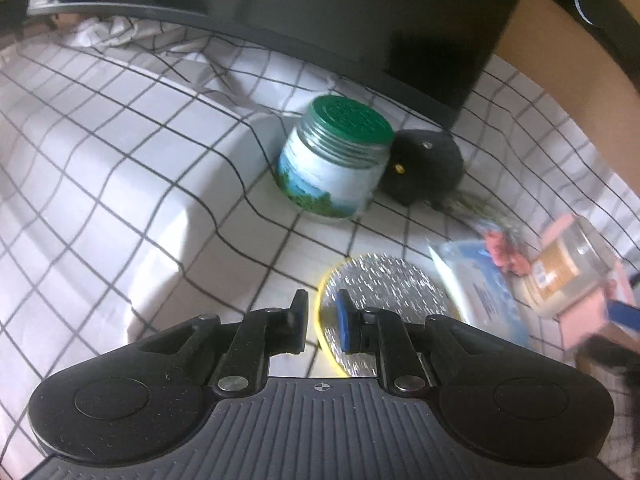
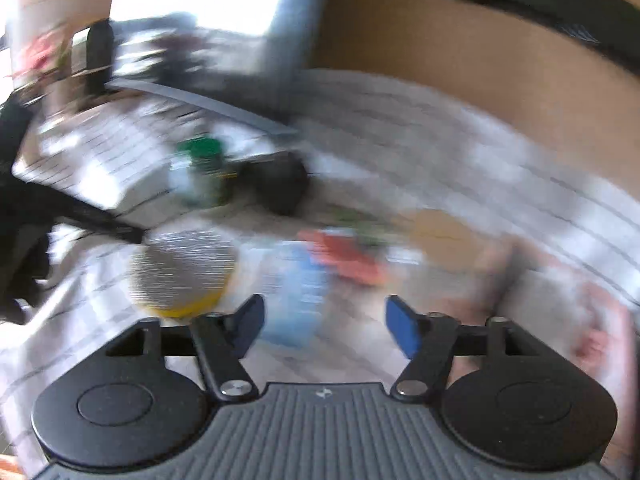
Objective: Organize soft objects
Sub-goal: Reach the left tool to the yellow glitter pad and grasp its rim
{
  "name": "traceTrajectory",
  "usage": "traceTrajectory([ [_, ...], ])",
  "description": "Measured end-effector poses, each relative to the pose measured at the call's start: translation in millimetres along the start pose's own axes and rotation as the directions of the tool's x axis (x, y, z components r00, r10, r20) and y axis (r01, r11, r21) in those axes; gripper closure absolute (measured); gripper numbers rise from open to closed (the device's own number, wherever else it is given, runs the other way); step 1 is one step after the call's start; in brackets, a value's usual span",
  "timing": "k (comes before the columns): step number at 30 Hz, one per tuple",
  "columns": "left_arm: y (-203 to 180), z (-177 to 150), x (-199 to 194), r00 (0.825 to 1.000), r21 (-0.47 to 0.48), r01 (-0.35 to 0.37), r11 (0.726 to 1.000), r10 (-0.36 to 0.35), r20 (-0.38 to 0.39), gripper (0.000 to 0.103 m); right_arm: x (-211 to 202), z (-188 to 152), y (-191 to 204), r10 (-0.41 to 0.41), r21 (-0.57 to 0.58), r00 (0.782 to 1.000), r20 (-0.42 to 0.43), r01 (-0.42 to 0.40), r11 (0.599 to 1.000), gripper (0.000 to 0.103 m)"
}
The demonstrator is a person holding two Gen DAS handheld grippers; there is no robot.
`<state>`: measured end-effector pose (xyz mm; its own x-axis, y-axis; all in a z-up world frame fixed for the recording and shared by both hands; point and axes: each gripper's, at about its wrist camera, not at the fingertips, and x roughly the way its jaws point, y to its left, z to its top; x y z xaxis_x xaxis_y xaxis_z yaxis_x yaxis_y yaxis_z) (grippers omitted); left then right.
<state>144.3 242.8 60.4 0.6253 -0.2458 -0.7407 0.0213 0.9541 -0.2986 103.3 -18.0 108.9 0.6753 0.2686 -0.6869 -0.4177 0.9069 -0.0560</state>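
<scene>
— Looking along the left wrist view first: what do you get?

— The left gripper (image 1: 323,322) sits low over a white cloth with a black grid (image 1: 120,168). Its fingers are drawn close with only a narrow gap, and nothing is between them. The blue-padded finger overlaps the edge of a round silver pad with a yellow rim (image 1: 384,300) lying flat on the cloth.

— And the soft things?

— A black plush toy (image 1: 426,166) lies farther back, touching the side of a jar with a green lid (image 1: 340,160). To the right of the silver pad lies a blue-and-white packet (image 1: 480,292), then something red and blurred (image 1: 506,252), then a clear jar with a tan label (image 1: 568,272) tipped on its side.

— Now the right wrist view?

— Heavily motion-blurred. The right gripper (image 2: 324,326) has its fingers spread wide, with nothing held. Just ahead of the gap lies the blue packet (image 2: 298,292), with the red item (image 2: 348,256) beyond it.

— Anything else recognisable?

— The silver, yellow-rimmed pad (image 2: 180,276) is at left, with the other gripper's dark body (image 2: 60,212) reaching to its edge. The green-lidded jar (image 2: 198,172) and the black plush (image 2: 280,184) sit side by side farther back. A pinkish object at right is too smeared to identify.
</scene>
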Motion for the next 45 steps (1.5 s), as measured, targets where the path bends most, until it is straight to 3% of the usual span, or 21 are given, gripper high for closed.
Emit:
traceTrajectory([
  [5,7.3,-5.6,-2.6,0.999,-0.039,0.002,0.999,-0.004,-0.033,0.087,49.2,18.9,39.8,0.063,-0.055,0.997,-0.034,-0.065,0.996,0.063],
  [10,16.4,-6.2,-2.1,0.998,-0.100,0.026,0.995,-0.032,-0.059,0.087,80.2,17.9,54.7,0.101,-0.060,0.992,-0.080,-0.105,0.993,0.064],
  [15,18.3,-7.6,4.8,0.992,-0.149,0.090,0.985,-0.102,-0.079,0.087,79.9,11.0,60.7,0.111,-0.057,0.991,-0.071,-0.116,0.992,0.064],
  [31,24.4,-5.5,9.8,0.993,-0.230,0.088,0.969,-0.105,-0.060,0.080,71.1,4.6,63.0,0.126,-0.071,0.989,-0.073,-0.131,0.989,0.064],
  [34,21.1,-8.9,10.5,0.983,-0.236,0.133,0.963,-0.158,-0.090,0.078,69.1,3.6,65.1,0.124,-0.085,0.989,-0.076,-0.131,0.988,0.064],
  [36,15.1,-10.9,8.8,0.982,-0.224,0.141,0.964,-0.165,-0.094,0.071,66.7,2.0,66.7,0.123,-0.092,0.989,-0.078,-0.130,0.987,0.064],
  [45,4.9,-7.6,-15.2,0.969,-0.228,0.228,0.947,-0.243,-0.044,0.071,58.5,-4.1,66.3,0.132,-0.093,0.989,-0.072,-0.139,0.986,0.064],
])
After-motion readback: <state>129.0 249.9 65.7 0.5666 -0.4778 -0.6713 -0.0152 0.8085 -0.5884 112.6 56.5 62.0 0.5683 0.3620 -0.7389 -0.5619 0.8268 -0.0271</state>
